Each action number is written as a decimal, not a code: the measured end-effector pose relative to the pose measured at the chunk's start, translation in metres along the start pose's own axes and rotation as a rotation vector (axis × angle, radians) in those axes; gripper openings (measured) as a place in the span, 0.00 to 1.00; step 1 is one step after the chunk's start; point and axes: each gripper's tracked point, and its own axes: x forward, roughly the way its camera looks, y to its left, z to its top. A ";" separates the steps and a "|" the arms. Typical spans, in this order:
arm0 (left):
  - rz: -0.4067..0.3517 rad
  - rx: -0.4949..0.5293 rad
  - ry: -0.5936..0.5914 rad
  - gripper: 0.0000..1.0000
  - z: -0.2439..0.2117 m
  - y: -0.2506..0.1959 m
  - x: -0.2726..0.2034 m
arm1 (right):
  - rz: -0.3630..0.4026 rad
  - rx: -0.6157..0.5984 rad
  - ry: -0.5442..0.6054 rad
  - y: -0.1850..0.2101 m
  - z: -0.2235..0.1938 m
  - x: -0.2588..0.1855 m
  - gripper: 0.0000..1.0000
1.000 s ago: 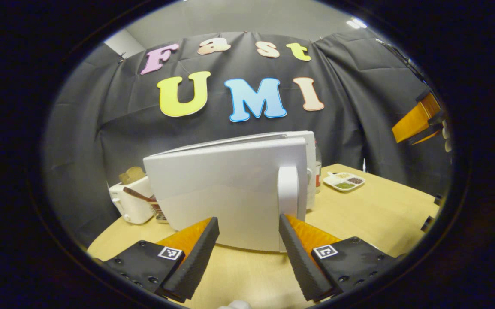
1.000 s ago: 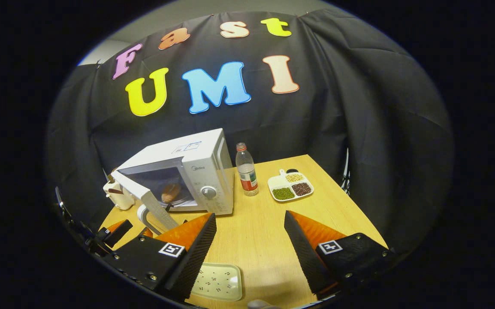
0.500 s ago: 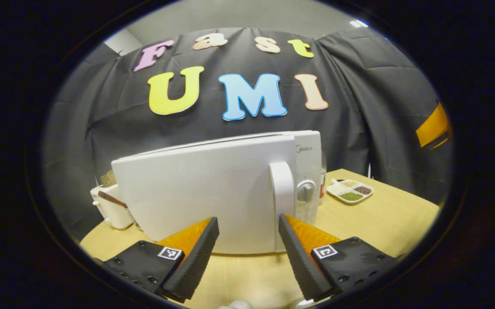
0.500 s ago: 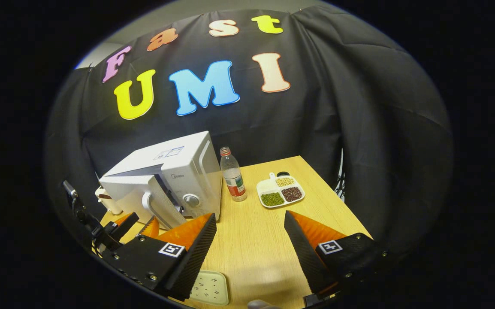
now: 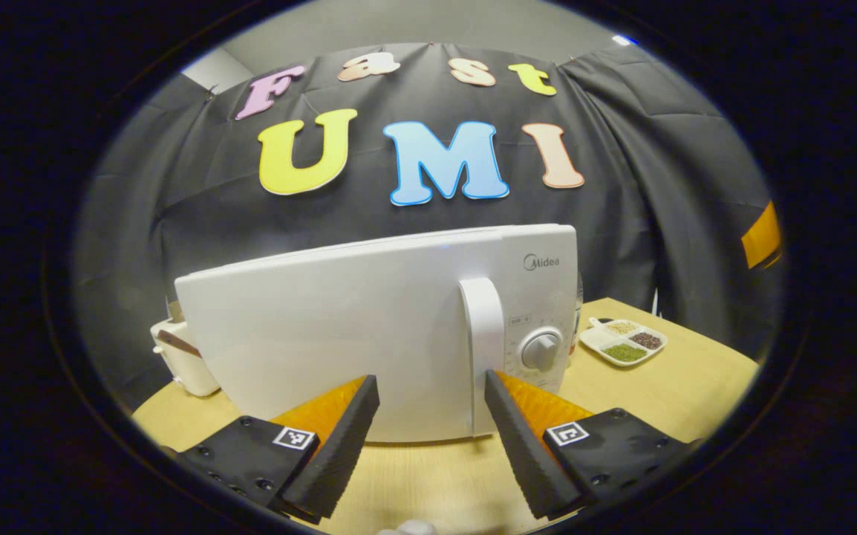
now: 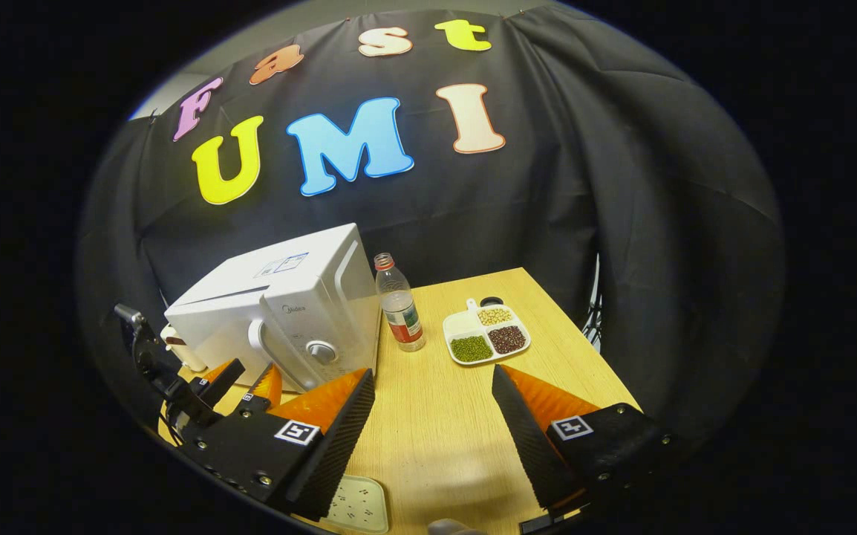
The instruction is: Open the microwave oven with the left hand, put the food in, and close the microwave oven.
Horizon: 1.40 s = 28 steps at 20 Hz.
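Left gripper view, door: the microwave oven (image 5: pixel 369 334) stands on the wooden table (image 5: pixel 666 386), its door lying flush or very nearly flush with the control panel; no gap shows from here.
Left gripper view, gripper: the left gripper (image 5: pixel 428 423) sits just in front of the door, fingers spread wide and holding nothing, the door handle (image 5: pixel 482 349) just above its right-hand finger; contact cannot be told.
Left gripper view, food: hidden behind the door, so its place cannot be confirmed.
Right gripper view, scene: the microwave oven (image 6: pixel 280 312) appears closed from the side, with a bottle (image 6: pixel 397 312) beside it and a divided dish of beans (image 6: pixel 486 336) nearby.
Right gripper view, gripper: the right gripper (image 6: pixel 432 416) hangs above the table, well apart from the oven, jaws wide and empty; a pale tray (image 6: pixel 354 505) lies below it.
Progress: by appearance the closing is at or near its end; only a final press to latch may remain.
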 end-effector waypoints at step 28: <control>0.097 -0.038 -0.199 0.97 0.240 0.161 -0.204 | 0.030 -0.060 -0.347 0.076 0.145 -0.127 0.97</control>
